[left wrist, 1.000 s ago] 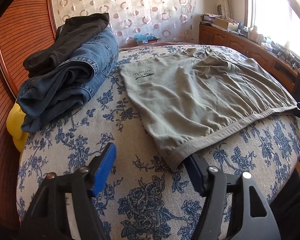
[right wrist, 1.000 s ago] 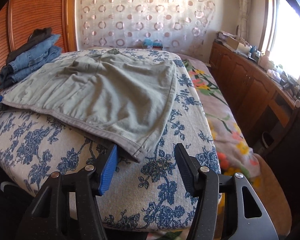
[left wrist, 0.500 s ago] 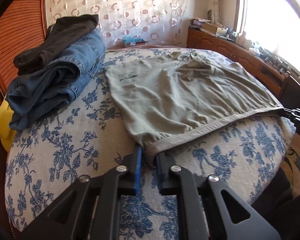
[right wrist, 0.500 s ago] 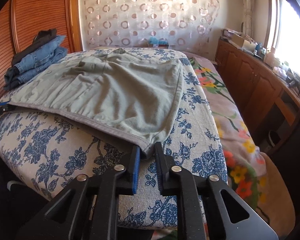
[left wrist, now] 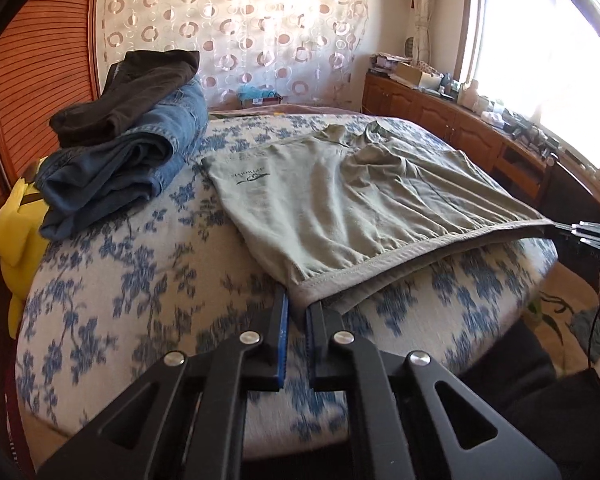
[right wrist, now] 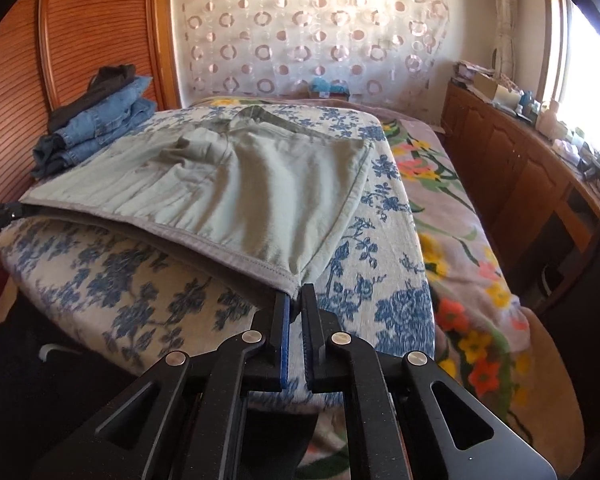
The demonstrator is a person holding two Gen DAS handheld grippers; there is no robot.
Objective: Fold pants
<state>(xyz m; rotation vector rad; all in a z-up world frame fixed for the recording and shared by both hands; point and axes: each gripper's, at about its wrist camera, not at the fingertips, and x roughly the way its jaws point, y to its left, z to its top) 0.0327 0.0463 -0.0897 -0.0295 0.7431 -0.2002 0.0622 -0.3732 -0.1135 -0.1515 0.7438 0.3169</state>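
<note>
Left gripper (left wrist: 296, 306), right gripper (right wrist: 295, 296): black angular linkage arms, silver round screws, blue pads lining fingers (left wrist: 283, 320).

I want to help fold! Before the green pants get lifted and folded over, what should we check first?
1. Left gripper jaws shut on the green pants' waistband corner: ok.
2. Right gripper jaws shut on the other waistband corner: ok.
3. Both layers of waistband caught in each grip: cannot tell.
4. Pants lying flat: not ok, bunched near the far end.
5. Folded jeans pile clear of the pants: ok, beside them, apart.
6. Bare blue-flowered cover around the pants: ok.
</note>
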